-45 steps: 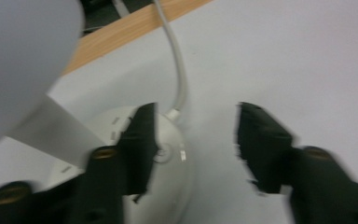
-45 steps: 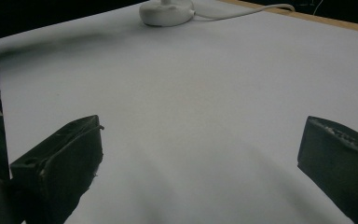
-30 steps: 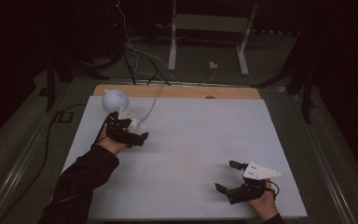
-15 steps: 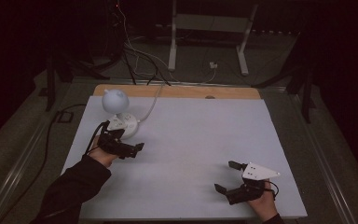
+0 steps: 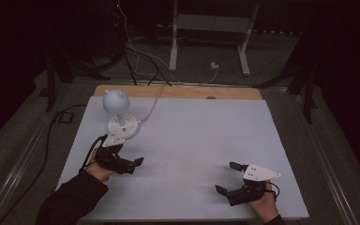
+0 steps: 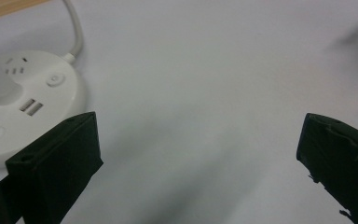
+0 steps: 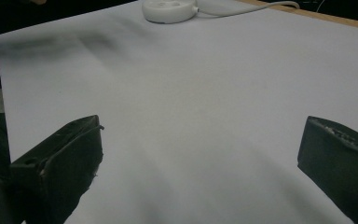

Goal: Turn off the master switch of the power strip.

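2 grippers rest wide open and empty: left gripper [image 5: 132, 165] near the lamp base [image 5: 120, 128], right gripper [image 5: 228, 177] near-right. Nothing looks started.

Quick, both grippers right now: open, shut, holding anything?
Left gripper: open, jaws wide apart, holding nothing, just short of the round socket base.
Right gripper: open, jaws wide apart, holding nothing, over the bare white sheet.
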`<state>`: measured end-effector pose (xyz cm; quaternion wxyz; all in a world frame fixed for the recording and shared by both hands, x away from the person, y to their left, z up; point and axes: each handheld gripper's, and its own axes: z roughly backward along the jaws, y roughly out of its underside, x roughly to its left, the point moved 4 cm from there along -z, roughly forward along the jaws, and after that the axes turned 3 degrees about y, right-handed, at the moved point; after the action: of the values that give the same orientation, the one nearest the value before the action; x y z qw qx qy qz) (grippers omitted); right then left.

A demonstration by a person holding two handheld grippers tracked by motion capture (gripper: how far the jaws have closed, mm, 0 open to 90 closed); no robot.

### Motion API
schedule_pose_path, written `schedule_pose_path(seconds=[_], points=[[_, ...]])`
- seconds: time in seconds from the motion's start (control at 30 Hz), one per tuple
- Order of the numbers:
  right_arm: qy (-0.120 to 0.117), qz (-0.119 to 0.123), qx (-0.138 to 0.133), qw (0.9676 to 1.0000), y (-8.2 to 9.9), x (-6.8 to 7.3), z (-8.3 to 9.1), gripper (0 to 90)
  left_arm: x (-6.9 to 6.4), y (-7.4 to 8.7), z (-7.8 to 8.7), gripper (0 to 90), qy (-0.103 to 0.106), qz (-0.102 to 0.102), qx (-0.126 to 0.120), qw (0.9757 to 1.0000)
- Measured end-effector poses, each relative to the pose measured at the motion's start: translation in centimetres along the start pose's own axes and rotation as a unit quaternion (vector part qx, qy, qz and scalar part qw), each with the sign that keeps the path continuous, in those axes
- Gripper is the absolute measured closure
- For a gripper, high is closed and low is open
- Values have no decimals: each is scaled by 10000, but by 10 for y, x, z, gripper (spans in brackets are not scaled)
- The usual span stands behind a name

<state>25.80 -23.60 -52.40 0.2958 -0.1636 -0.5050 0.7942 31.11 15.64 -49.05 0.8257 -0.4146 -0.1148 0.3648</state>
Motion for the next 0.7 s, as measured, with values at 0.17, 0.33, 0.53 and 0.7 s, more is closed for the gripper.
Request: schedule_pose_path(seconds=[0.17, 0.33, 0.53, 0.7], points=[[-2, -3, 3, 10000, 0, 0, 0, 0, -9, 11, 2, 2, 137, -121, -57, 9998], [-7, 3, 16, 10000, 0, 1, 0, 0, -15, 21, 5, 3, 190, -213, -32, 9996], [-17, 7, 16, 10000, 0, 1, 0, 0, -19, 35, 9, 3, 257, -257, 18, 9993], [-24, 11, 19, 10000, 0, 1, 0, 0, -20, 48, 12, 3, 267, -300, -6, 9992]])
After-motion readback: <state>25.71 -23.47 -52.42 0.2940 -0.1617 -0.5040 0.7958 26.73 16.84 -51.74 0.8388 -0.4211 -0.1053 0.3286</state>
